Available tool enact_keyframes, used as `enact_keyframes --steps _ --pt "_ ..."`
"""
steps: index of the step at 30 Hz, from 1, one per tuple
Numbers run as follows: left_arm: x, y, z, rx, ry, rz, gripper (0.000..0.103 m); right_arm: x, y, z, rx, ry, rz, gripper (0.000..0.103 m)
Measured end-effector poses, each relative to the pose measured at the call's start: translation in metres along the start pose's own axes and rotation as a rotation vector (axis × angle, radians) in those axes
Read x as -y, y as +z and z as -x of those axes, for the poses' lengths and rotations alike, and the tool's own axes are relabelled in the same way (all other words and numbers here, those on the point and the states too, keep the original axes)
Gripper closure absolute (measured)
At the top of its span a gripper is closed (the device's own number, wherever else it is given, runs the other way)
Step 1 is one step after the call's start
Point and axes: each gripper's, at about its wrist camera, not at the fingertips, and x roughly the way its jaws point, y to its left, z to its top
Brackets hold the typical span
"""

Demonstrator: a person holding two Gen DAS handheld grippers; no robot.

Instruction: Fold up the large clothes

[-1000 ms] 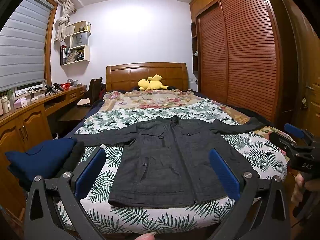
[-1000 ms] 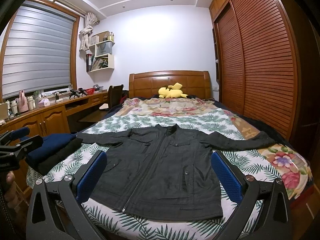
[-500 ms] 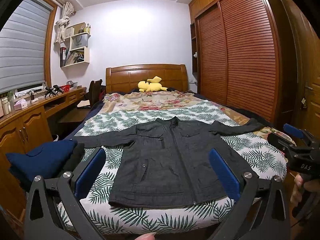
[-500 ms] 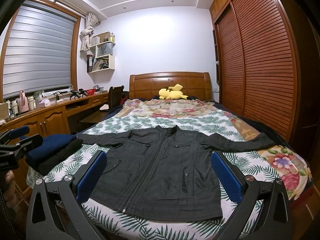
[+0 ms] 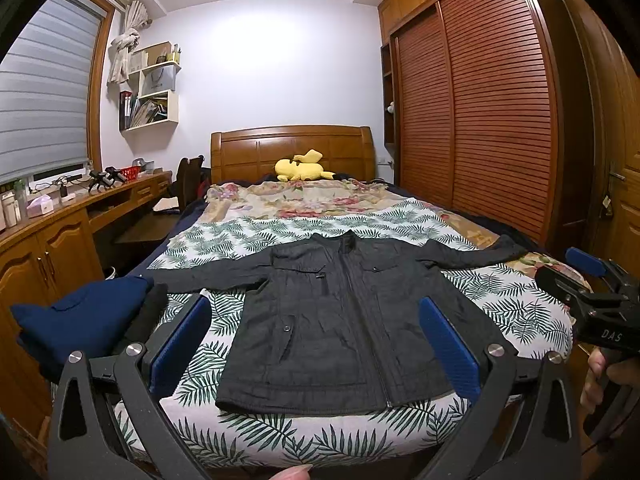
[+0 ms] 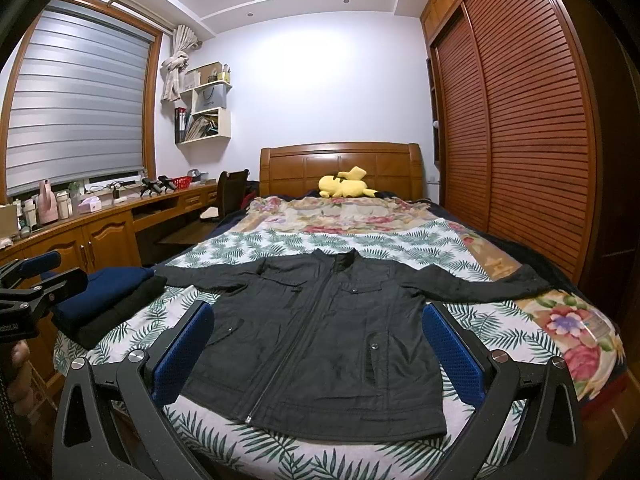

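Left wrist view: left gripper [image 5: 312, 340] spread, hiding jacket [image 5: 340, 320] edges; right gripper [image 6: 318, 346] also spread.

- The jacket [image 5: 344, 320] lies flat on the bed [image 5: 532, 312], front up, straight ahead of both sets of jaws, hem nearest, collar away.
- Its sleeves reach out left and right, past the spread jaws of the left gripper [image 5: 316, 344] and the right gripper [image 6: 320, 348].
- Left of the jaws, a folded stack of clothes [image 6: 108, 300] sits at the bed's corner.
- Far beyond the jacket, a plush toy [image 6: 346, 188] rests against the headboard [image 6: 340, 164].
- The worktop [image 6: 100, 208] runs along the left; the wardrobe [image 6: 532, 140] stands to the right.
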Motion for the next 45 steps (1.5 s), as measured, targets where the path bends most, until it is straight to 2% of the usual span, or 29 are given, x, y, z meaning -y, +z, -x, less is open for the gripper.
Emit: enact_keyframes --steps 5,14,31,37,45 --pt "-0.002 -0.002 -0.006 -0.015 0.007 0.008 0.0 0.001 -0.001 -0.004 -0.009 0.003 0.0 0.0" --pt "-0.017 -0.011 -0.039 -0.087 0.016 0.016 0.0 0.003 -0.006 -0.031 -0.05 0.031 0.008 0.0" --pt "-0.053 -0.027 -0.108 -0.167 0.004 0.037 0.0 0.002 -0.006 -0.143 -0.2 0.113 0.057 0.0" --pt "-0.077 -0.033 -0.138 -0.193 -0.013 0.06 0.0 -0.008 -0.008 -0.195 -0.276 0.144 0.089 0.0" --pt "-0.111 -0.044 -0.184 -0.248 -0.028 0.079 0.0 -0.018 -0.003 -0.24 -0.347 0.191 0.121 0.0"
